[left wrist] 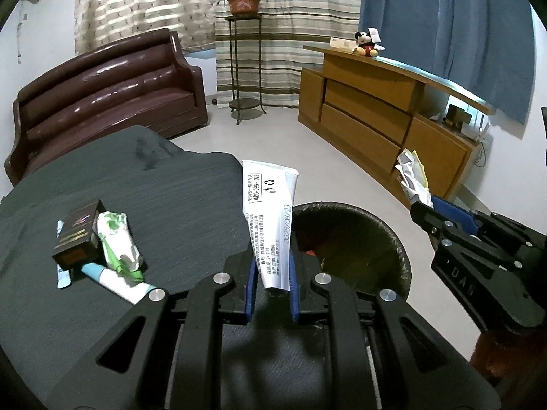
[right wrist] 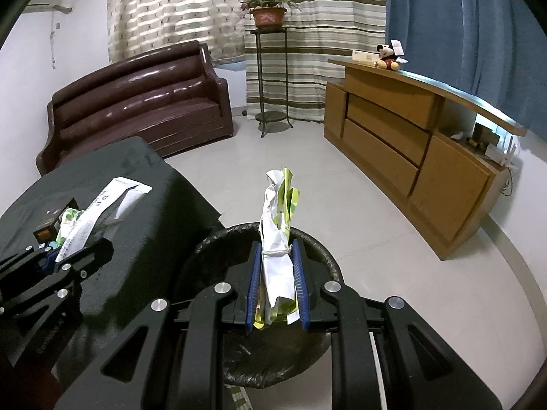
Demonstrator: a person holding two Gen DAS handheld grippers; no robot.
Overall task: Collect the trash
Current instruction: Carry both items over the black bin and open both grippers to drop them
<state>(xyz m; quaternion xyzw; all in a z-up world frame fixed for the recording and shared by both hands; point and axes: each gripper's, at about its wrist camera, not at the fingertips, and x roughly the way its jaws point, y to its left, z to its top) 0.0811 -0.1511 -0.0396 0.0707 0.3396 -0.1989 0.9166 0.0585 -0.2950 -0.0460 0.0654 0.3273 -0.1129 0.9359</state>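
My left tongs [left wrist: 271,273] grip a flattened white tube [left wrist: 270,218] at the table [left wrist: 171,205] edge; my right tongs [right wrist: 277,273] clamp crumpled wrappers [right wrist: 278,225] over the trash bin [right wrist: 205,253]. Drop-off is under way, I judge: next, release right, then swing left across.

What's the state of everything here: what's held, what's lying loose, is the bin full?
Left gripper: shut on white tube.
Right gripper: shut on crumpled wrapper, above the bin.
Bin: open, bag-lined, little visible inside.
Dark box: lying on the table.
Green packet: crumpled, beside the box.
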